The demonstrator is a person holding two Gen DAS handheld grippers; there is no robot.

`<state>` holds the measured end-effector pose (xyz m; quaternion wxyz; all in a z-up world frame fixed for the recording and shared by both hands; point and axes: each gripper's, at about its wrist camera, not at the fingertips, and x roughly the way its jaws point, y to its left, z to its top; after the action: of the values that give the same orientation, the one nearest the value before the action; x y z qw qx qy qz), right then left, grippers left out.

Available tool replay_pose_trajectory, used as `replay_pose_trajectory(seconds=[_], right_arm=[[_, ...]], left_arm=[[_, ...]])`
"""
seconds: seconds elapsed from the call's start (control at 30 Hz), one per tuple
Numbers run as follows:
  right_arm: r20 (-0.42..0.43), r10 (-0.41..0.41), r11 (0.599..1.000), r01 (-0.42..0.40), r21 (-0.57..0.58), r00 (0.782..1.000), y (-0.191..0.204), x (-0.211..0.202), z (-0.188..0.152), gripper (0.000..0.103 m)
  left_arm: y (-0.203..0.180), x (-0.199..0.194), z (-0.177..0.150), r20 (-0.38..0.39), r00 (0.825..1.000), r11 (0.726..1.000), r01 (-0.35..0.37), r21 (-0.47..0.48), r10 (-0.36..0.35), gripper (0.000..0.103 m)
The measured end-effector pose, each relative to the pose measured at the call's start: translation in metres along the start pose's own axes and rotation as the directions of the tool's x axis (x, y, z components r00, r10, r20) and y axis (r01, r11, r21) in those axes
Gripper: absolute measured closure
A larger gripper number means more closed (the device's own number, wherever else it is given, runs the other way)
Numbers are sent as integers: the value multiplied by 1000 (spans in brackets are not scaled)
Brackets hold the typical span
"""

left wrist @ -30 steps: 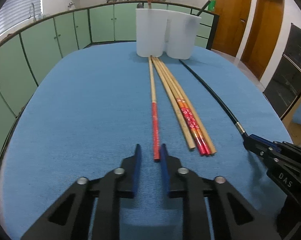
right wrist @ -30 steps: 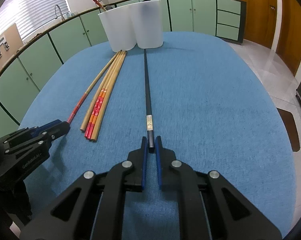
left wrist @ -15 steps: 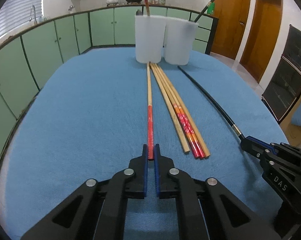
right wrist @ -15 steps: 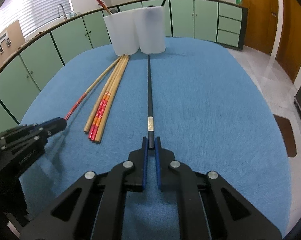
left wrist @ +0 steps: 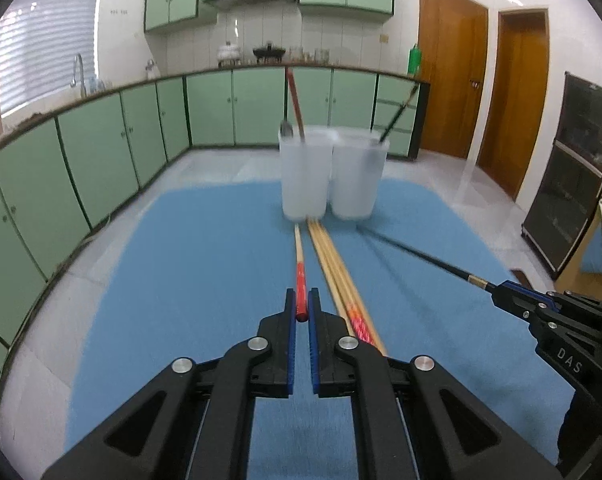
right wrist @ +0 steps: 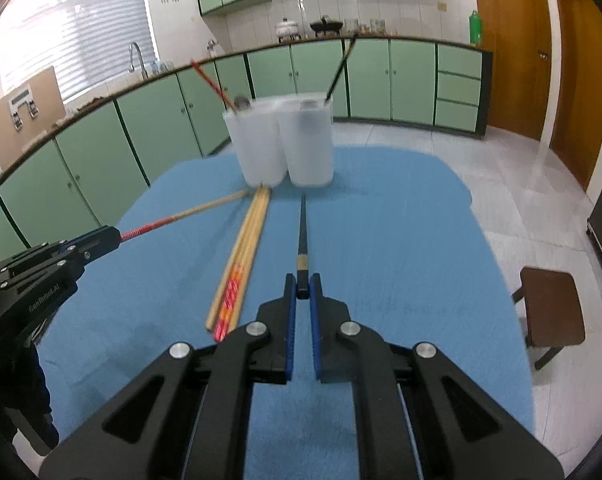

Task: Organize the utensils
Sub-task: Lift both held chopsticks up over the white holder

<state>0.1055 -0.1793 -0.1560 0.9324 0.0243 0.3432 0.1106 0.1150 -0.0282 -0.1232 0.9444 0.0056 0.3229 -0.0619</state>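
Between left gripper point(left wrist: 301, 308) jaws, red-ended chopstick point(left wrist: 300, 276)

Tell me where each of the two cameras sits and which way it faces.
Left wrist: behind the left tongs, which grip the red-ended chopstick, facing the two white cups; right tongs at right.
Right wrist: behind the right tongs, which grip the black chopstick, facing the cups; left tongs at left.
Shared: cups, loose chopsticks, blue cloth.
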Motion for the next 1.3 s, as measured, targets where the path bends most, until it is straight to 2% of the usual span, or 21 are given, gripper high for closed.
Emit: replay_pose_trajectory(seconds=[0.33,0.47,0.67,0.9,1.07,1.3], right_arm=[[115,50,998,-47,-28,992,3,-35,62,97],[148,70,997,-63,-51,986,4,-44,88,97],[142,120,992,-113,-55,983,5,-48,122,97],[182,134,990,-123,-68,974,7,-55,162,97],[244,112,991,-91,-97,963,7,-58,201,97],[338,73,994,-42,-99,938,1,-45,272,97]], left_arm=[[1,-39,53,151,988,999,42,24,-45,97],[0,-45,72,179,981,997,70,38,-75,97],[-2,-47,91,194,973,992,124,33,-128,97],[1,-51,116,244,958,988,142,54,-151,97],[-6,-56,152,322,933,987,146,71,-161,97],[-8,-40,228,428,891,989,133,71,-151,97]])
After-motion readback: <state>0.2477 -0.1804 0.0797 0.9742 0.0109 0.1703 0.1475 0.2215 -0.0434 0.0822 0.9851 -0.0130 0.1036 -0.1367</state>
